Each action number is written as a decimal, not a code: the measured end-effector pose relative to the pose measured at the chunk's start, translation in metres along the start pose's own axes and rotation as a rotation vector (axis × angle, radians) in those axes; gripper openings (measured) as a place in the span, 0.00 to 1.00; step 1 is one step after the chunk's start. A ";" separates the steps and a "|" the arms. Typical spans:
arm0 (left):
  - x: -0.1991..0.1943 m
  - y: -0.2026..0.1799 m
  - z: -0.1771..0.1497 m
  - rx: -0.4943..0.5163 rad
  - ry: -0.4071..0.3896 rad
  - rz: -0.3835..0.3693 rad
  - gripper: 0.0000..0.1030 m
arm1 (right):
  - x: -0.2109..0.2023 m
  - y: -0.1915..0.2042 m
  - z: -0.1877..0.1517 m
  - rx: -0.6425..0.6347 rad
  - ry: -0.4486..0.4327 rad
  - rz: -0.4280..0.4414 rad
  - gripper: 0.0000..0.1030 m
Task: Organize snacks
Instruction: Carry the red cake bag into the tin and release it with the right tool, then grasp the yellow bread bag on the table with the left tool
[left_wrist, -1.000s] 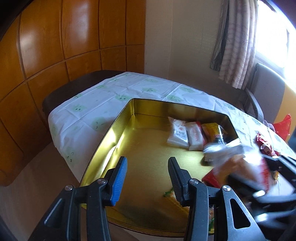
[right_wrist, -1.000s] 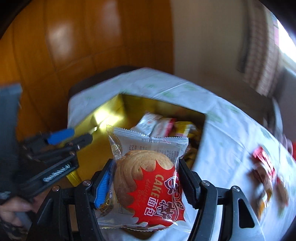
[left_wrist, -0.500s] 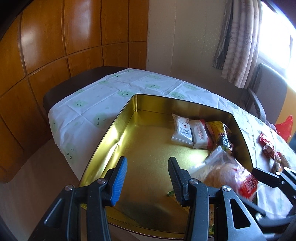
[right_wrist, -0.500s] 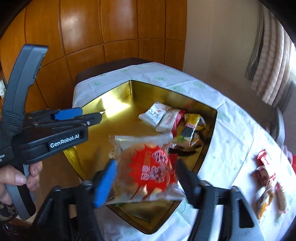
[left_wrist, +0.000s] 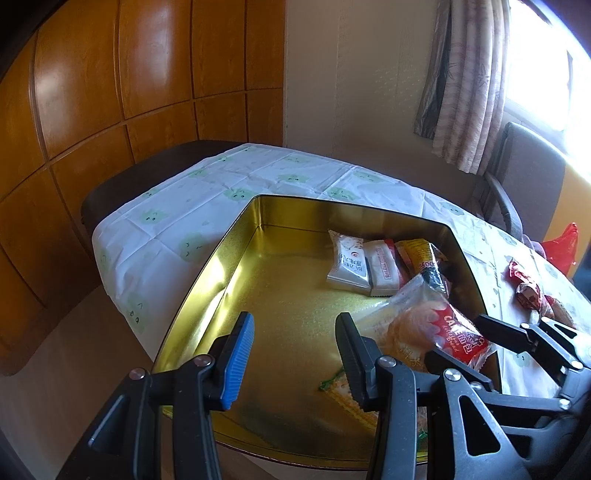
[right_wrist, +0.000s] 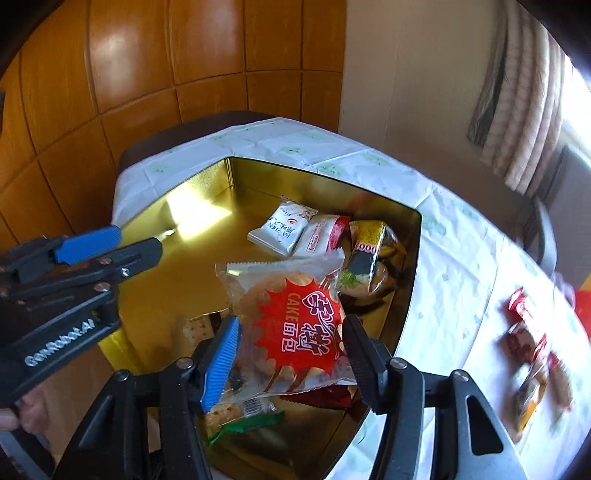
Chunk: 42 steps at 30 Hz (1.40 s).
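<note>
A gold tin stands on the white tablecloth and holds several snack packs. A clear cake pack with a red label lies in the tin's near right part, on top of other packs. My right gripper is open, its fingers on either side of the cake pack and apart from it. My left gripper is open and empty, over the tin's near edge. White packs lie at the tin's far side.
Several loose red and yellow snacks lie on the tablecloth right of the tin. A chair stands by the curtain at the far right. Wood panelling fills the left wall. The table's left edge drops off near the tin.
My right gripper carried the cake pack over the tin, lowered it and opened. The pack now lies in the tin. My left gripper has stayed put, open.
</note>
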<state>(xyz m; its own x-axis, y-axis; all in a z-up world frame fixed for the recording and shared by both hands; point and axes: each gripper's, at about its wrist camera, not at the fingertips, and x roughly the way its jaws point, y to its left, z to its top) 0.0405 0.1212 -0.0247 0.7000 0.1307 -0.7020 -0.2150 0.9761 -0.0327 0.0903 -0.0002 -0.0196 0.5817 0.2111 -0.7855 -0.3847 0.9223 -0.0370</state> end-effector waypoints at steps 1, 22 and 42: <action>-0.001 -0.001 0.000 0.001 -0.002 -0.002 0.45 | -0.003 -0.001 -0.001 0.005 -0.007 -0.001 0.57; -0.026 -0.023 0.002 0.063 -0.056 -0.066 0.45 | -0.082 -0.052 -0.049 0.199 -0.135 -0.151 0.58; -0.051 -0.097 0.010 0.238 -0.089 -0.189 0.45 | -0.120 -0.184 -0.156 0.547 -0.066 -0.502 0.58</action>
<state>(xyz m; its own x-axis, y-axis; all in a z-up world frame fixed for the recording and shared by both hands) 0.0324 0.0217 0.0216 0.7717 -0.0522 -0.6338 0.0822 0.9964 0.0181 -0.0202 -0.2460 -0.0153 0.6420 -0.2748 -0.7158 0.3401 0.9387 -0.0554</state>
